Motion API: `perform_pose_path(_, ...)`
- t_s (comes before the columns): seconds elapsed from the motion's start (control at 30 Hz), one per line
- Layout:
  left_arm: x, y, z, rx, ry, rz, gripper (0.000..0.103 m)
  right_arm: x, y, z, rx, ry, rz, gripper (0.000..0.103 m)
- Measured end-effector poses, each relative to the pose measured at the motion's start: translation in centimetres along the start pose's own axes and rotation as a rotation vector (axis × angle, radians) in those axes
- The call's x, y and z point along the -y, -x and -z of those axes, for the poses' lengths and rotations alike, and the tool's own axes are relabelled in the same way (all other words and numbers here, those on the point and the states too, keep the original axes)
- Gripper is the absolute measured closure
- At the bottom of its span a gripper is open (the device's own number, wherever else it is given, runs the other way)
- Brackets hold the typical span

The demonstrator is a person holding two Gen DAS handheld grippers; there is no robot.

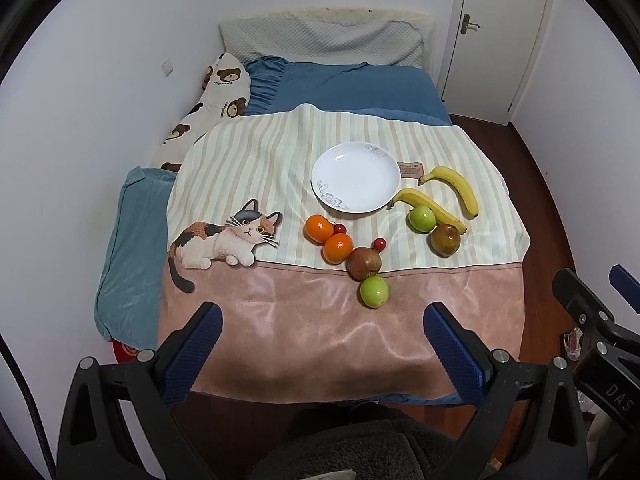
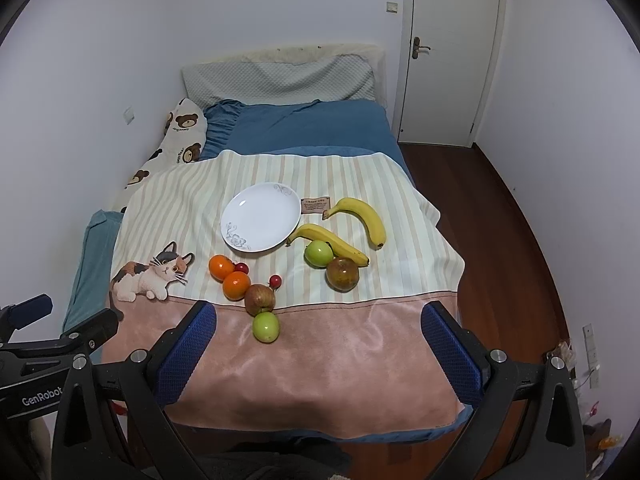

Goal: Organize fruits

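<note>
White walls point(image 2: 280, 8) are enclosing a small room; a white door point(image 2: 452, 52) with a metal handle point(image 2: 419, 48) is standing shut at 1 o'clock; dark wooden flooring point(image 2: 500, 216) is running along the 3 o'clock side; a bed point(image 2: 320, 124) in blue sheets is filling the middle, with 1 grey pillow point(image 2: 280, 80) lying at 12 o'clock and a bear-print pillow point(image 2: 180, 128) leaning at 10 o'clock; even light is falling throughout.

"GenRobot" stands in pale letters on the black body of the left gripper point(image 2: 24, 390), seen at the lower left of the right wrist view. In the left wrist view the letters "DAS" show on the black body of the right gripper point(image 1: 612, 390), cut off at the frame edge. A small brown label point(image 2: 315, 204) sewn on the striped blanket point(image 2: 360, 280) beside the plate point(image 2: 240, 204) is headed "GREEN LIFE"; its smaller lines are too fine to read, as is the print on the bear pillow point(image 2: 184, 124).
</note>
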State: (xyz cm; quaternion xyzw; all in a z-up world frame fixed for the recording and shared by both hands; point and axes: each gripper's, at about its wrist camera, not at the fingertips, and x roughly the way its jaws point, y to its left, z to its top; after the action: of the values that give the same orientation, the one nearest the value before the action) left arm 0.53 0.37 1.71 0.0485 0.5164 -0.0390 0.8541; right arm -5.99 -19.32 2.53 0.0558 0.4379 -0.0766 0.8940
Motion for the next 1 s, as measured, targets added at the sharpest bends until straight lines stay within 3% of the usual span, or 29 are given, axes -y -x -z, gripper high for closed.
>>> perform_pose_path(1.0,0.70,-0.02,-0.86,0.007,0.001,-0.002,0.000,0.23,-0.17,-0.53,0.003,-0.006,-0.005,0.000)
